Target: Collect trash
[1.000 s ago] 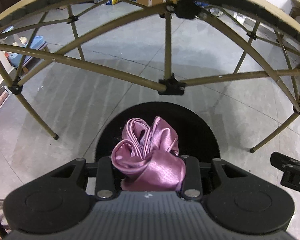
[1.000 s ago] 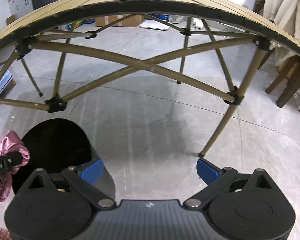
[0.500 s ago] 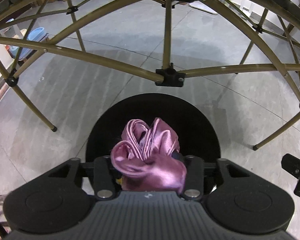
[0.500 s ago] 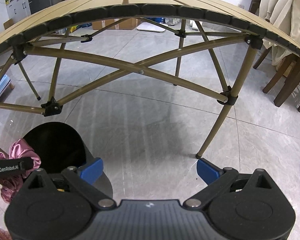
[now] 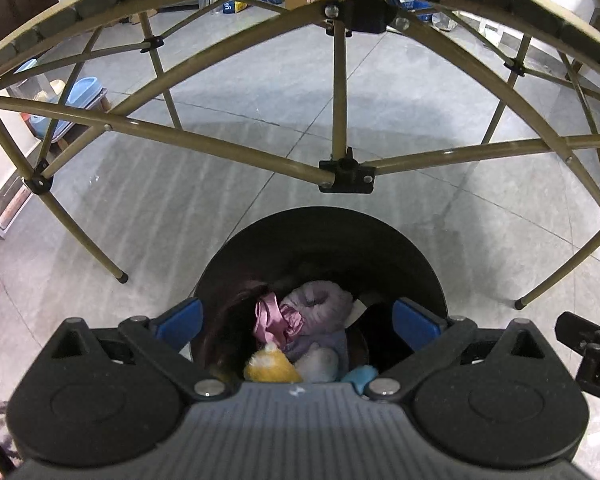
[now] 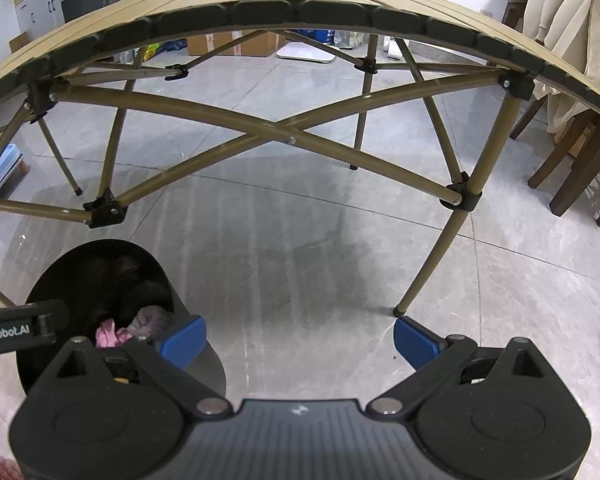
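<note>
Hovering over the black bin [image 5: 320,240], the left tool [image 5: 296,322] has its blue fingers [image 5: 180,322] spread wide apart with nothing between them. Inside the bin, the pink satin cloth [image 5: 274,320] lies on top of a grey-purple fabric lump [image 5: 320,304], with a yellow fuzzy piece [image 5: 270,366] and a light blue scrap [image 5: 360,374] nearer the camera. From the right wrist view, the right tool [image 6: 298,340] is likewise open and empty, held above the grey tiled floor [image 6: 320,260] just beside the bin [image 6: 100,272], which stands at its left. The pink cloth [image 6: 108,336] shows inside. Beyond both, a folding surface [image 6: 260,4] stands on tan crossed legs [image 6: 288,140].
</note>
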A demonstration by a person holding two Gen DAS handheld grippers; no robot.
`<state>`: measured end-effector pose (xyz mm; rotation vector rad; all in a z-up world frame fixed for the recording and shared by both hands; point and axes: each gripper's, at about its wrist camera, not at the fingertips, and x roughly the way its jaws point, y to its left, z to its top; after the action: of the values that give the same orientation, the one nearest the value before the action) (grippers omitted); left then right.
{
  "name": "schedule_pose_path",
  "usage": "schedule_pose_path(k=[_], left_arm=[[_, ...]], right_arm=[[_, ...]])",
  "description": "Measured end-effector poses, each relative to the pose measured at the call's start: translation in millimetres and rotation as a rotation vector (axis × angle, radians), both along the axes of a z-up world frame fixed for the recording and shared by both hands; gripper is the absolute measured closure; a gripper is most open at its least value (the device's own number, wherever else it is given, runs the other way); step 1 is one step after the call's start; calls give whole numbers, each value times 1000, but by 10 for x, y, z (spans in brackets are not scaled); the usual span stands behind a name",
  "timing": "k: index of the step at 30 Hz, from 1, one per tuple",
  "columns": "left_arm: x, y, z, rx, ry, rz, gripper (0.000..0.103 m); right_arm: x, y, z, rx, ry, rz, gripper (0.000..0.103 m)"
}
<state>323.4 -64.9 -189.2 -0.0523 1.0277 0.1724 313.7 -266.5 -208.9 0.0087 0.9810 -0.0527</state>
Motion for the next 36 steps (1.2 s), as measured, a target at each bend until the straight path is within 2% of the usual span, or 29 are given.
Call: schedule_pose_path(k=[4, 7, 13, 20, 28, 36], left_arm=[[-118, 52, 154, 25, -45, -16, 0], [-302, 165, 404, 32, -107, -14, 0], [-801, 377, 992, 21, -210, -31, 0], [-1448, 537, 1573, 23, -304, -75, 0], [-2058, 573, 1835, 8, -285, -96, 0], [-2580, 599, 1977, -10, -238, -90, 0]], right_arm=[[-43, 59, 54, 16, -11, 26, 3], [-158, 128, 180, 7, -39, 53, 3], [-538, 255, 617, 57, -132, 101, 3], [-1216, 411, 1164, 101, -219, 190, 0], [-1926, 505, 1643, 110, -272, 248, 0], [-2229, 597, 1903, 123, -269, 237, 0]])
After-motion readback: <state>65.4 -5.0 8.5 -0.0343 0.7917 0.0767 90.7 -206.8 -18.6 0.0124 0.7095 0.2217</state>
